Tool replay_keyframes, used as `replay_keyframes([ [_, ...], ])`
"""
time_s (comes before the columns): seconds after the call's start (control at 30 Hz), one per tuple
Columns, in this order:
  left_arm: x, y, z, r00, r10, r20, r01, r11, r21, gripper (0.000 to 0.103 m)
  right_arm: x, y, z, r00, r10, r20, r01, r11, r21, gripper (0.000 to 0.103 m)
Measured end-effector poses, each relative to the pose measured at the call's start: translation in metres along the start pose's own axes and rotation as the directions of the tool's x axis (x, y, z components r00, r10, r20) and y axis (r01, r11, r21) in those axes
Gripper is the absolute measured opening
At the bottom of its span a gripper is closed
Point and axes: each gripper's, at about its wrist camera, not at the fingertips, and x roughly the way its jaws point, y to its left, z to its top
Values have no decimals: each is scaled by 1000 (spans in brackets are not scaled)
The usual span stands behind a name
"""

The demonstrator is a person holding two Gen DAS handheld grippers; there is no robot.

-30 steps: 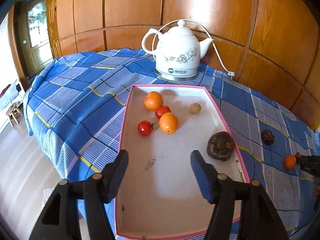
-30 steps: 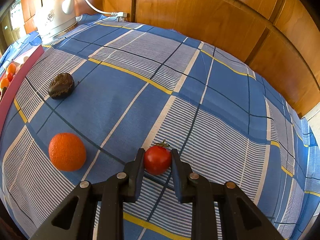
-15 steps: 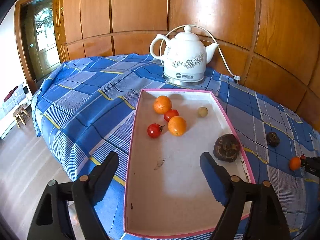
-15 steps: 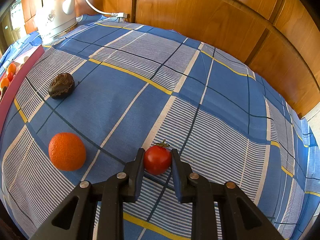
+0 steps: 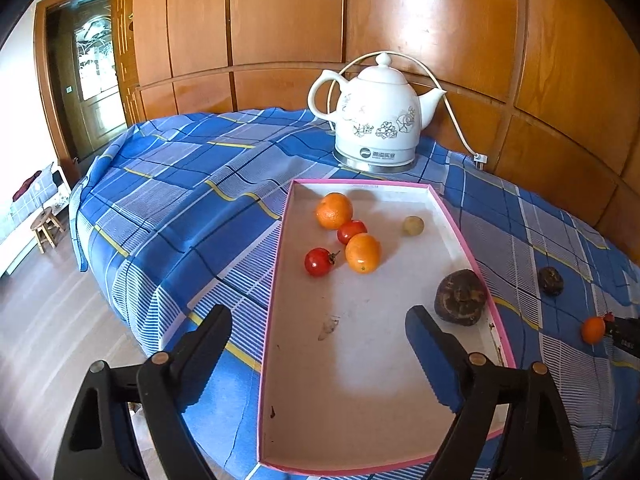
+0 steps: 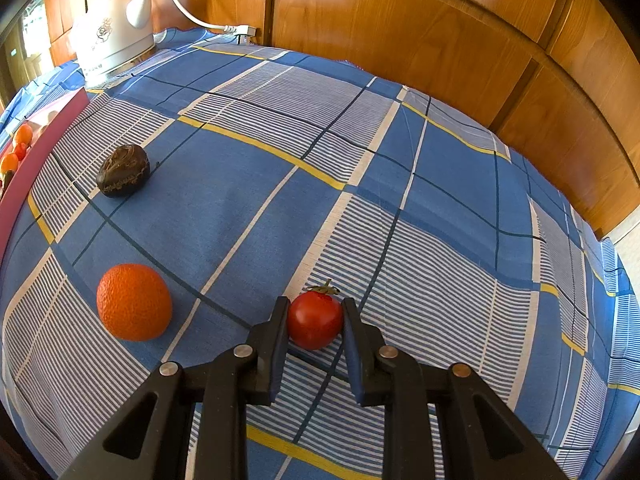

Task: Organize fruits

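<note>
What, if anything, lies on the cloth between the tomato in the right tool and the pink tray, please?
The orange and the dark wrinkled fruit lie on the blue checked cloth between the tomato, clamped in the right tool, and the pink tray. Both are low, so lifting over them looks feasible.
</note>
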Motion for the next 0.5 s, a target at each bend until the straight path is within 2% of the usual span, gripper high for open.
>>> replay_keyframes([
  [0.5, 0, 6, 0, 1000, 3, -2, -3, 1000, -10, 89, 0, 1, 0, 1000, -10, 1, 10, 1000, -4, 25],
])
